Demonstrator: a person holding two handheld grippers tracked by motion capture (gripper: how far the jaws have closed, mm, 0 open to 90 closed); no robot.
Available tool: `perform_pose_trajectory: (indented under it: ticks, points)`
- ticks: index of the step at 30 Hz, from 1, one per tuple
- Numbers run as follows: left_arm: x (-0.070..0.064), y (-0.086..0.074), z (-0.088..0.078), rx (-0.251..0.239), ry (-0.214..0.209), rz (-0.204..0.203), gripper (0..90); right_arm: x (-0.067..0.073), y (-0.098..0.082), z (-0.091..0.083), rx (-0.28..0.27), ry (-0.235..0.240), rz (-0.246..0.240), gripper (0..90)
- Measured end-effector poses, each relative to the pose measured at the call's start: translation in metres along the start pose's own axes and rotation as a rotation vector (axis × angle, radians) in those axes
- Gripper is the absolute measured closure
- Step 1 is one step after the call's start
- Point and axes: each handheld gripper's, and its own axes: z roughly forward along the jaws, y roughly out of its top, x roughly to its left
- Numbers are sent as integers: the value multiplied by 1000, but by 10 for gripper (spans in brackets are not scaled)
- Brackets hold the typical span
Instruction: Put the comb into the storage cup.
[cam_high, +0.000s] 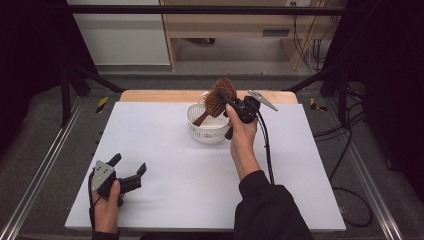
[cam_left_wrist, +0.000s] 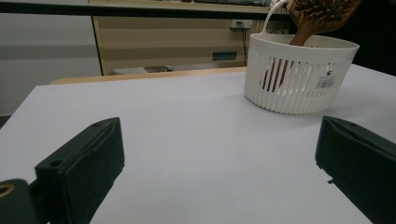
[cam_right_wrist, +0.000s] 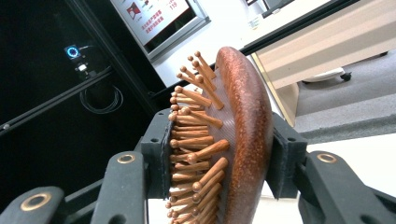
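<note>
1. High view: the right gripper (cam_high: 229, 102) is over the far middle of the white worktop (cam_high: 165, 170), clamped on the head of a wooden hairbrush (cam_high: 218, 97). The brush is tilted, head up, and its handle slants down into a white slotted basket (cam_high: 206, 131) that stands on the worktop. The right hand (cam_high: 241, 136) is just beside the basket's right rim.
2. High view, near left corner: the left gripper (cam_high: 129, 166) rests low at the worktop, jaws spread wide with nothing between them, well apart from the basket.
3. Left gripper view: two black jaws stand far apart over bare white worktop. The basket (cam_left_wrist: 299, 74) is ahead to the right, with a barcode sticker on its wall. The brush handle (cam_left_wrist: 306, 32) leans inside it and shows dark through the slots.
4. Right gripper view: the jaws squeeze the brush head (cam_right_wrist: 245, 135) edge-on, one pad against the peg bristles (cam_right_wrist: 196, 135), the other against the smooth rounded back.
</note>
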Motion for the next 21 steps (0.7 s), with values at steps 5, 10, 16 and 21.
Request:
perform_pose_trajectory:
  ticks: [5,10,16,21]
  points:
    - [0,0,0,0,-1,3,13,-1,-3,1,0,-2,8,516]
    - [0,0,0,0,0,1,13,-4,-7,2,4,-6,14,516]
    - [0,0,1,2,-1,3,13,-9,-11,1,10,-11,23,515]
    - [0,0,1,3,-3,3,13,-13,-13,0,11,-20,34,515]
